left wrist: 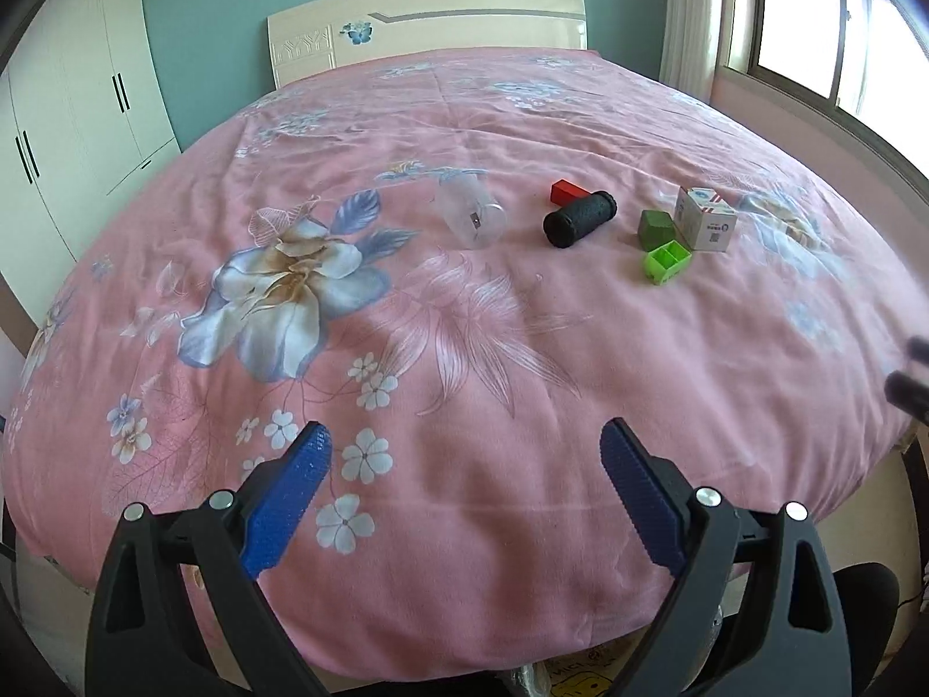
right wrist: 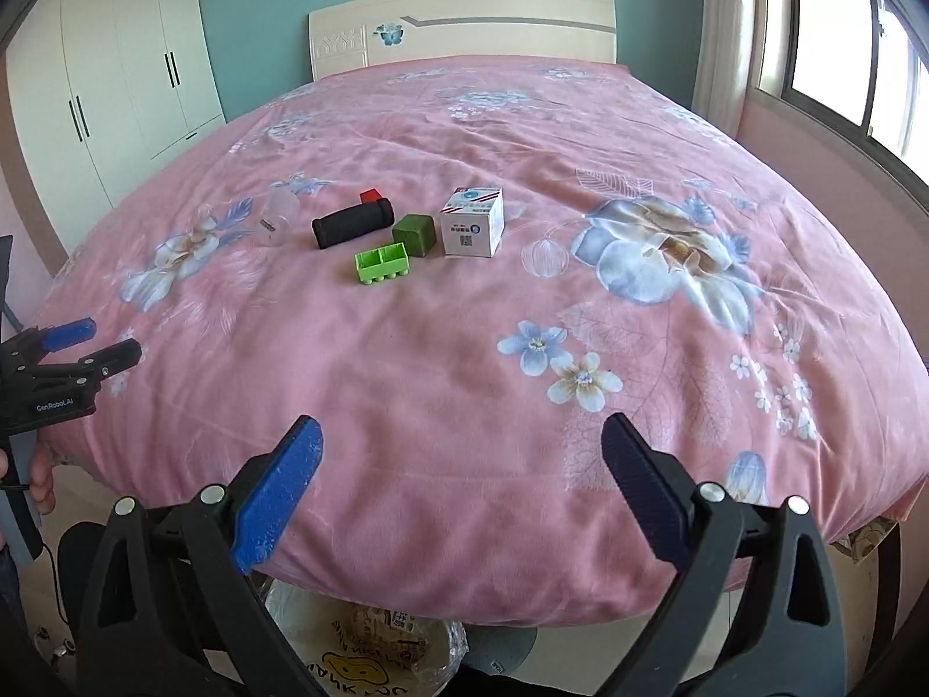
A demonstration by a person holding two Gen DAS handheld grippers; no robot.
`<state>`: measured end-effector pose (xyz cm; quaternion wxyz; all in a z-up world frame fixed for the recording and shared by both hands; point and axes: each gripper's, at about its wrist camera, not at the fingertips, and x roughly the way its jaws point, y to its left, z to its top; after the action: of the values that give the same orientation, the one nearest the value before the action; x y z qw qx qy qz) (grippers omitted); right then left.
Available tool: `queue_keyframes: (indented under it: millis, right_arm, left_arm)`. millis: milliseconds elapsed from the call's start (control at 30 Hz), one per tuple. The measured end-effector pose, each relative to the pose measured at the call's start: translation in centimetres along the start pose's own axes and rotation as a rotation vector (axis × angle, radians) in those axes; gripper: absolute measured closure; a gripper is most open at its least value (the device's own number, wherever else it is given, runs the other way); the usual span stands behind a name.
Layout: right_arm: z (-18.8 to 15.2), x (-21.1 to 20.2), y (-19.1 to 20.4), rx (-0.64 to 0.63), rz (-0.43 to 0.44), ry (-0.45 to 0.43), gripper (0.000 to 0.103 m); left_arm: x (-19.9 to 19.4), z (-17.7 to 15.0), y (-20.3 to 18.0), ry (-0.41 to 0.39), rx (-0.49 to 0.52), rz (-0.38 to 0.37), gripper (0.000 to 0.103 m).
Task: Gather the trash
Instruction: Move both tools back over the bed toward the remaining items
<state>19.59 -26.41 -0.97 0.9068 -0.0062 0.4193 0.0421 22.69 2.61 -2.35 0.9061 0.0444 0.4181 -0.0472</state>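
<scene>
Several items lie on the pink flowered bed [left wrist: 464, 302]: a clear plastic cup [left wrist: 473, 215] on its side, a black foam cylinder [left wrist: 578, 218], a small red block [left wrist: 566, 190], a dark green block [left wrist: 656, 227], a bright green two-cell tray [left wrist: 668, 261] and a white carton [left wrist: 705, 218]. The same items show in the right wrist view: cup [right wrist: 278, 218], cylinder [right wrist: 351, 223], red block [right wrist: 369, 195], dark green block [right wrist: 415, 234], tray [right wrist: 382, 263], carton [right wrist: 473, 221]. My left gripper [left wrist: 464, 444] is open and empty at the bed's near edge; it also shows in the right wrist view [right wrist: 98, 342]. My right gripper [right wrist: 461, 435] is open and empty, well short of the items.
A bag-lined bin [right wrist: 371, 645] sits on the floor below the bed's near edge. A white wardrobe [right wrist: 116, 75] stands at the left, a window [right wrist: 842, 46] at the right, the headboard [right wrist: 464, 29] at the back.
</scene>
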Motion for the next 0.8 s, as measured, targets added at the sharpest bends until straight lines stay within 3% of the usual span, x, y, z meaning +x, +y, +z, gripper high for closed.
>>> queue_keyframes:
  millis: [267,500,800]
  right_arm:
    - [2.4,3.4,-1.0,0.017,-0.009,0.027,0.008]
    - [4.7,6.7,-1.6,0.038,-0.004,0.046,0.008]
    - [9.1,11.4,-2.3,0.080,0.024,0.065,0.008]
  left_arm:
    - [3.6,4.2,1.4,0.032,-0.017,0.008,0.008]
    - [7.2,7.6,2.2,0.072,-0.070,-0.029,0.008]
    - [12.3,11.5,2.5,0.117,-0.104,-0.037,0.008]
